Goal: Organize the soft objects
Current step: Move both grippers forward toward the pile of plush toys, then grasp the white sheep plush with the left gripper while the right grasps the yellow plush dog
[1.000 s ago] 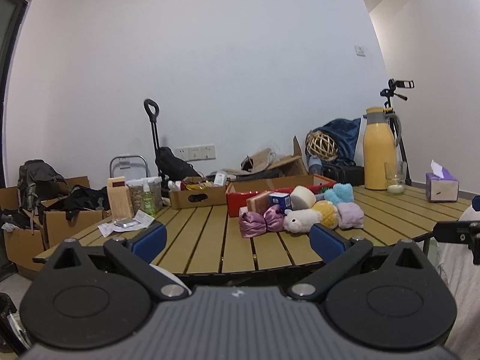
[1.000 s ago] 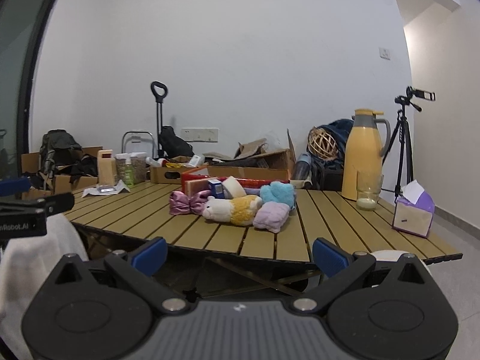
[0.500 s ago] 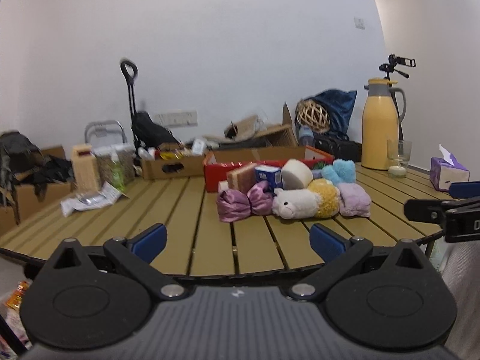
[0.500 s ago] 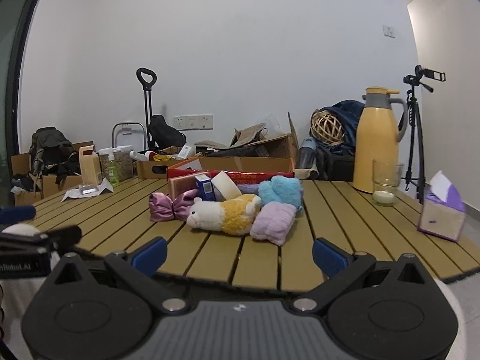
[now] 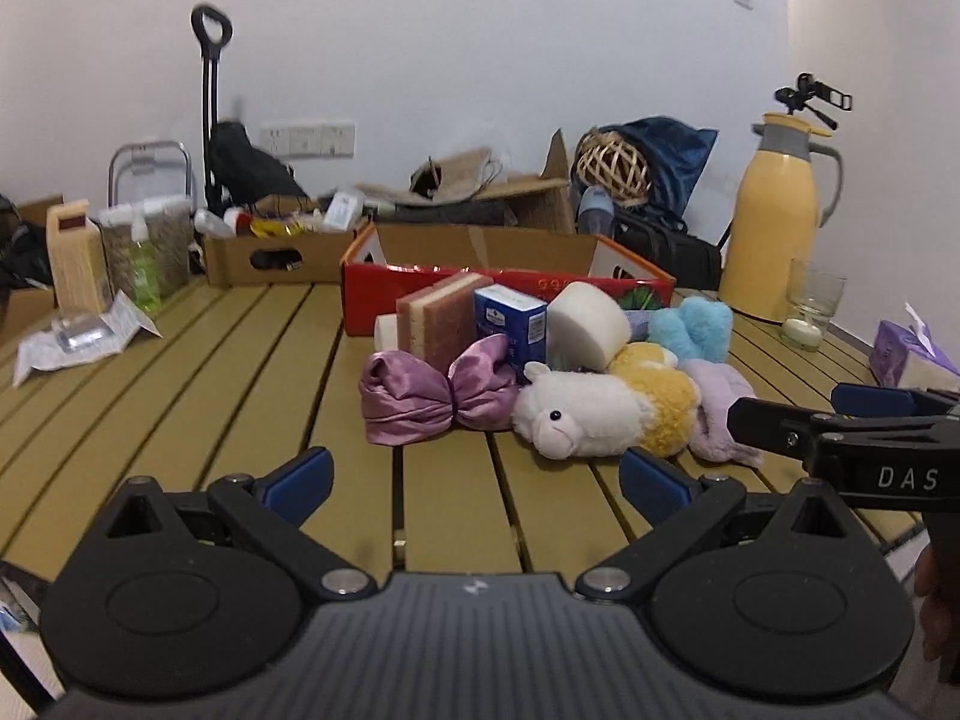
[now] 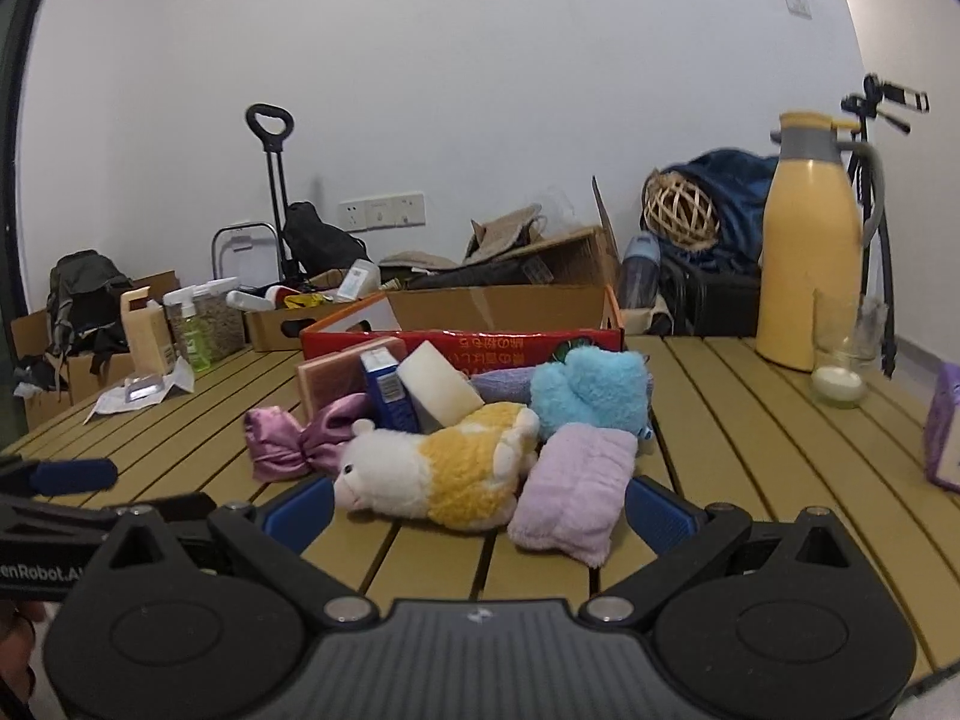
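Observation:
A pile of soft things lies mid-table before a red cardboard box: a purple satin bow, a white-and-yellow plush animal, a lilac folded cloth, a blue fluffy toy, a pink sponge, a white foam block and a small blue carton. My left gripper is open and empty, short of the bow. My right gripper is open and empty, its fingers flanking the plush and the cloth.
A yellow thermos, a glass and a purple tissue box stand at the right. Bottles, a wooden block and papers sit at the left. A brown box stands behind.
Both grippers have moved forward over the table edge toward the pile. The soft things now look much nearer. Both stay open.

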A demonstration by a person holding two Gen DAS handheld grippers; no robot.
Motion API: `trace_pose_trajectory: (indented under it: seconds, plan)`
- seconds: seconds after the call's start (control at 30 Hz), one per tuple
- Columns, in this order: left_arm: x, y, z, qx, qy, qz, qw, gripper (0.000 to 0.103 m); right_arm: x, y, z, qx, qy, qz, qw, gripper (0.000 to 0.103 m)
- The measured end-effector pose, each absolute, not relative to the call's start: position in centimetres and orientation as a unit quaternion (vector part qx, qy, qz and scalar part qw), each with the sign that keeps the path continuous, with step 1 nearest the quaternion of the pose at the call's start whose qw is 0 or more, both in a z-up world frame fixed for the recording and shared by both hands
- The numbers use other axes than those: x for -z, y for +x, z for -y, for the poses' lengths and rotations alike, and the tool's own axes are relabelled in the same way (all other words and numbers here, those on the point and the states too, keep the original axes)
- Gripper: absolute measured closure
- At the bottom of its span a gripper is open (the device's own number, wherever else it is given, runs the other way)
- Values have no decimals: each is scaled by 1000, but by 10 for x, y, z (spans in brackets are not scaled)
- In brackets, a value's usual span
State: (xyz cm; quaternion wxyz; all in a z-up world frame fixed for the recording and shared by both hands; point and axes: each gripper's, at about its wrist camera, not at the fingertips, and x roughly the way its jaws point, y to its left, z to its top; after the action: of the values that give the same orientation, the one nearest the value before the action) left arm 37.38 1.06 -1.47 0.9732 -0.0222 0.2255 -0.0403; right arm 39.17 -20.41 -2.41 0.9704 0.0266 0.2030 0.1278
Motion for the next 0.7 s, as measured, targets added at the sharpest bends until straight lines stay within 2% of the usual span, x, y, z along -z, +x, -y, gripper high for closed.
trace_pose_trajectory:
  seconds: [0.2,0.33,0.4,0.43,0.47,0.53,0.57,0.7]
  plan:
    - [18,415,-6,50,-28,-242,969,0,21,436,210,-144,27,-229,962,0]
    - [18,447,-4,55,-36,-252,966,1,19,469,211,-165,28,-248,954,10]
    - [21,462,-3,73,-47,-263,961,10,21,486,209,-181,24,-256,949,19]
    - [24,471,-4,88,-59,-274,956,11,23,495,207,-190,25,-263,945,26]
    - [27,477,-5,101,-75,-287,950,17,27,504,205,-201,29,-278,939,36]
    - [36,487,-8,136,-113,-304,936,30,37,516,201,-223,46,-302,926,46]
    - [42,491,-10,149,-129,-298,934,32,40,519,201,-224,57,-303,924,49]
    - [50,501,-18,172,-168,-296,924,34,48,522,207,-233,89,-302,920,47]
